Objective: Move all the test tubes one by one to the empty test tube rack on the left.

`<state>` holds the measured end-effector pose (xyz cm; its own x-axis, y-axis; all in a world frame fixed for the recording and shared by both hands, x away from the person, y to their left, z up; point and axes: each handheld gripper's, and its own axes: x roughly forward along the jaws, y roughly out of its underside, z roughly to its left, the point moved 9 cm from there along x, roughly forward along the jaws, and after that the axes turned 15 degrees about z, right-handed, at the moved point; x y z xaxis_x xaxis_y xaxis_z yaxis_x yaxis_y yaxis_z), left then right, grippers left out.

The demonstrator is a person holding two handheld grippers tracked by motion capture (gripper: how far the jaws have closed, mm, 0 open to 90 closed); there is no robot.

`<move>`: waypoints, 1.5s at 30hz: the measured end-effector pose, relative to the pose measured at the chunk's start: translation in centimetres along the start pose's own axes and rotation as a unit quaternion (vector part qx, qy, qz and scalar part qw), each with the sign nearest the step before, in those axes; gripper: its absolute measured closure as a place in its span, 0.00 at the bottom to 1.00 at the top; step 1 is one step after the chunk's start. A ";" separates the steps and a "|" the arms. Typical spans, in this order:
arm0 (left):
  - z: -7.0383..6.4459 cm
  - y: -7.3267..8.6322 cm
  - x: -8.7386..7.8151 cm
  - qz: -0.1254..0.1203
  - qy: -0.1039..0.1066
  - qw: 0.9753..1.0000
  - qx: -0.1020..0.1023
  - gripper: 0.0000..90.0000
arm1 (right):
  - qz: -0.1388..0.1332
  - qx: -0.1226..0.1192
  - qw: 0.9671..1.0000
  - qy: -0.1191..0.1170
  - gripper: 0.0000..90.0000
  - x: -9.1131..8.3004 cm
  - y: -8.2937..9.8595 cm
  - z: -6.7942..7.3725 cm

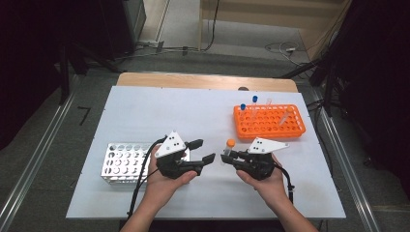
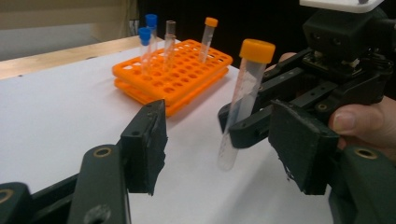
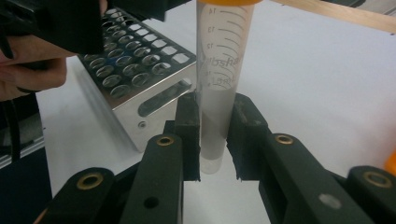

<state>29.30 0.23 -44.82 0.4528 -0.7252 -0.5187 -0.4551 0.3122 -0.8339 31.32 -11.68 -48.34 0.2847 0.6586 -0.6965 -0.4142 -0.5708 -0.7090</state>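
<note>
Two grippers meet mid-table: right gripper (image 1: 225, 157) clamps the orange-capped tube (image 2: 243, 102) upright (ready for handover), left gripper (image 1: 203, 151) wide open.

Your left gripper (image 1: 199, 151) and right gripper (image 1: 226, 159) are black, each with linked bars joined by brass-coloured rivets, worn flat pads (image 2: 299, 144), a white three-cornered plate with dark dots, and a black trailing cable. Your forearms are bare.

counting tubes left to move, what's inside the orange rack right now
Four tubes stand in the orange rack: two with blue caps, one with an orange cap, and one uncapped. The other holes look empty. A fifth tube is outside it, clamped in the right gripper.
</note>
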 end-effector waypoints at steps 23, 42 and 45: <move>-1.8 -0.1 1.3 0.022 0.029 0.999 0.019 0.80 | 0.014 -0.035 0.999 -0.030 0.81 1.5 -0.5 3.6; 2.6 -1.1 -1.1 -0.003 -0.027 1.000 -0.003 0.83 | -0.019 -0.027 0.999 0.009 0.39 -0.7 0.2 0.3; 3.5 -1.1 -1.6 -0.007 -0.043 0.999 -0.006 0.83 | -0.020 -0.023 0.999 0.019 0.31 -1.1 0.5 -0.3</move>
<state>31.78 3.24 -43.70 0.5226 -0.6740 -0.5222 -0.4571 0.2955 -0.8389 31.07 -12.88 -47.99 0.3335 0.6634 -0.6698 -0.3611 -0.5665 -0.7408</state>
